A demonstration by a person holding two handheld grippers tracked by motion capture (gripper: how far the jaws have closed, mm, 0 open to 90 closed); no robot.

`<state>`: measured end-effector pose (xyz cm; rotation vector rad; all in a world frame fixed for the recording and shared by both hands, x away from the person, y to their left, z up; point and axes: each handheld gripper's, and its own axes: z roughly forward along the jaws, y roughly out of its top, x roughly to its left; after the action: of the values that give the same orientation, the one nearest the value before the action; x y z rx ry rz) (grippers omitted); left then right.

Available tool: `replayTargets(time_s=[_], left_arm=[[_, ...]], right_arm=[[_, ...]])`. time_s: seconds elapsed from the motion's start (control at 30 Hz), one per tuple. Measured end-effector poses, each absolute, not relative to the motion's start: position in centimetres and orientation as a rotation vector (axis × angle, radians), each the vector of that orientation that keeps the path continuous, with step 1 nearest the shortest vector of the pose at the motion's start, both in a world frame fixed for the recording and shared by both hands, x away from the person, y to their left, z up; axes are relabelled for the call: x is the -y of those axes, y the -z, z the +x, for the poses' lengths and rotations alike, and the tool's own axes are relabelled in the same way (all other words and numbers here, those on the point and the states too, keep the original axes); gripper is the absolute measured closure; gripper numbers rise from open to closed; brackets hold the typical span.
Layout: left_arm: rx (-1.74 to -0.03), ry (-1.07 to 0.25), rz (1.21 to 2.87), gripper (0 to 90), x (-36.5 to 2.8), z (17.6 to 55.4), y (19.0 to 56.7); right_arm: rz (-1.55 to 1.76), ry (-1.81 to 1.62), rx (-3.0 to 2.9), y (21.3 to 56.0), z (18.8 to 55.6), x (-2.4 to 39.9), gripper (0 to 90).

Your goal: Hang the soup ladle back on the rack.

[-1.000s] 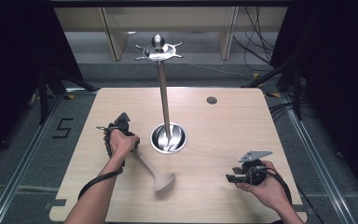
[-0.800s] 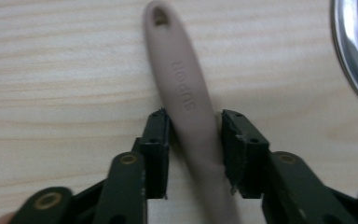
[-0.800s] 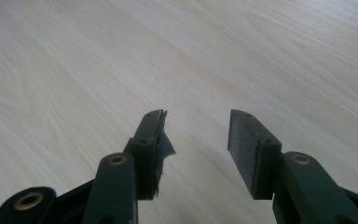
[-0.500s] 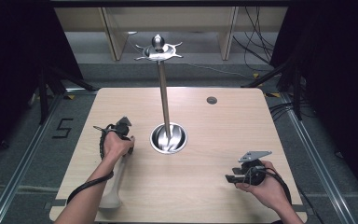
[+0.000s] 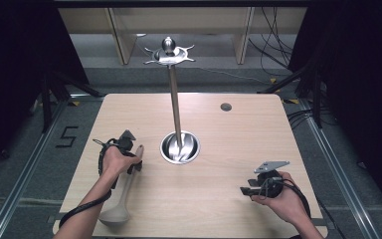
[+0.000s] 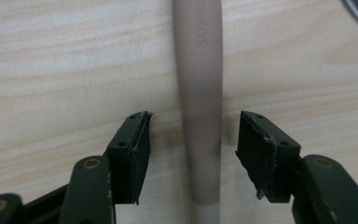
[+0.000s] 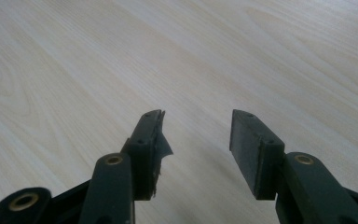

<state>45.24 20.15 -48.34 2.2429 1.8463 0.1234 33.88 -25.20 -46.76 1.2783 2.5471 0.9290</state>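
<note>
Ladle (image 5: 122, 196) down on table (image 5: 229, 144), left gripper (image 5: 129, 149) letting go
Swung since a sec ago: bowl now at near edge, taupe handle (image 6: 199, 93) flat btwn left jaws, which just opened, pads clear of it; regrip likely next. Right gripper (image 5: 251, 188) idle, jaws apart, holding nothing

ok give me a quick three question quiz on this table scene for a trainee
1. True or false: the left hand-held gripper is clamped on the spoon.
2. What stands nearest the table's middle? A) the metal stand B) a cup C) a plate
3. Fill in: the right hand-held gripper has ____ between its pads.

Key: 1 false, the handle lies between open pads, clear of both. 2 A. 3 nothing.
</note>
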Motion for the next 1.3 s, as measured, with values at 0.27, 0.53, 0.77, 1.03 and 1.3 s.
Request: replayTargets(time_s=[0.27,0.53,0.77,1.03,1.3], left_arm=[[-1.869,-0.164,2.27,59.1,-19.3,44.2,48.2],[-1.836,-0.18,2.318,72.6,-19.1,44.1,48.1],[-1.744,-0.147,2.259,73.7,-20.2,43.4,48.2],[-1.558,-0.153,2.15,73.8,-21.7,41.4,46.6],[-1.379,-0.174,2.027,73.8,-23.7,38.6,44.3]], right_arm=[[1.267,-0.921,-2.551,46.9,33.9,25.3,54.3],[1.241,-0.92,-2.55,46.8,33.9,25.4,54.3],[1.261,-0.935,-2.547,46.8,33.9,25.3,54.3],[1.272,-0.94,-2.534,46.7,33.8,25.3,54.0],[1.248,-0.943,-2.528,46.8,33.9,25.3,53.6]])
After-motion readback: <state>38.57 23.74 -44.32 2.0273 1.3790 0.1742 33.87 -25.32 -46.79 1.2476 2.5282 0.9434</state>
